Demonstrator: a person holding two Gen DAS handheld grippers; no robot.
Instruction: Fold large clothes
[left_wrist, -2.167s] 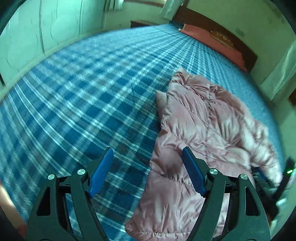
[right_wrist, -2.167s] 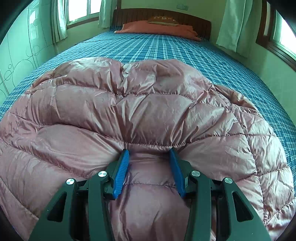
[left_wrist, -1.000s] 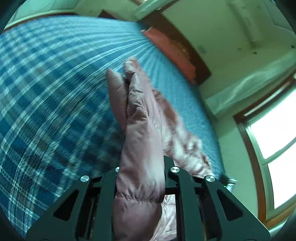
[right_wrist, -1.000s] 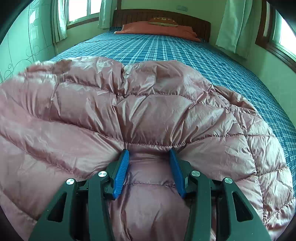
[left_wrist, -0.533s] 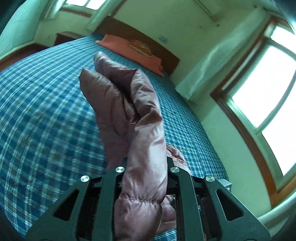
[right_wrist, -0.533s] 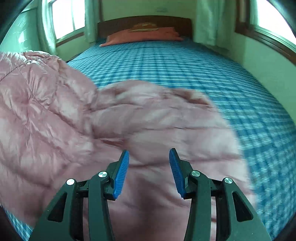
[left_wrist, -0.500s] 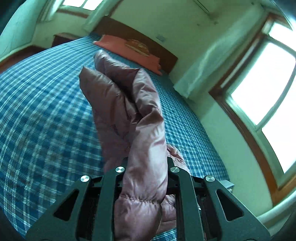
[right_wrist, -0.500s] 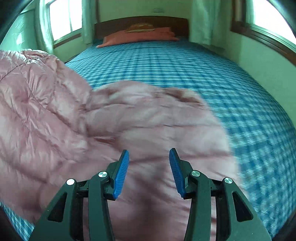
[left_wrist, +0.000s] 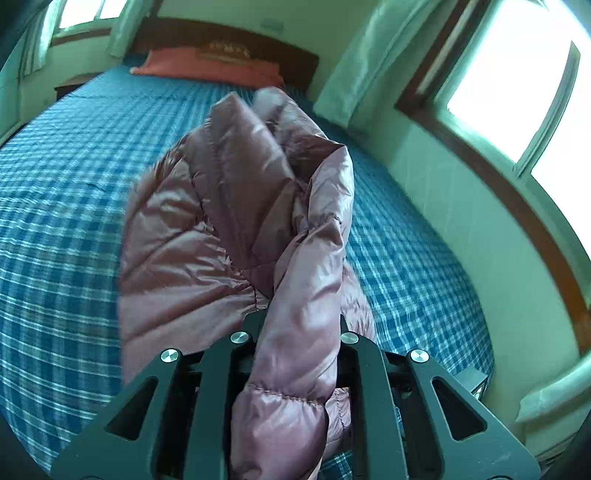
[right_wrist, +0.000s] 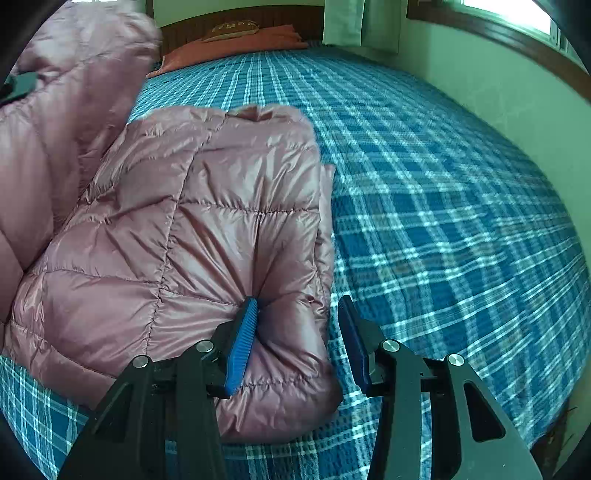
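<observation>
A pink quilted down jacket (left_wrist: 229, 206) lies on a blue plaid bed (left_wrist: 55, 184). My left gripper (left_wrist: 299, 325) is shut on a thick fold of it and holds that part up off the bed; the padding hides its pads. In the right wrist view the raised part (right_wrist: 55, 110) hangs at the left, and the rest of the jacket (right_wrist: 221, 221) lies flat. My right gripper (right_wrist: 295, 332) stands open over the jacket's near right corner. Its left pad (right_wrist: 243, 343) dents the fabric, and its right pad (right_wrist: 351, 343) is just past the jacket's edge.
An orange pillow (right_wrist: 236, 44) lies against the dark wooden headboard (left_wrist: 229, 33) at the far end. A green wall (right_wrist: 498, 92) runs along the bed's right side, with windows (left_wrist: 517, 74) and pale curtains (left_wrist: 362, 66). Bare plaid sheet (right_wrist: 443, 184) stretches to the right of the jacket.
My left gripper has swung across the bed with its fold of jacket, lifting it. My right gripper has slid from the jacket's middle to its right corner.
</observation>
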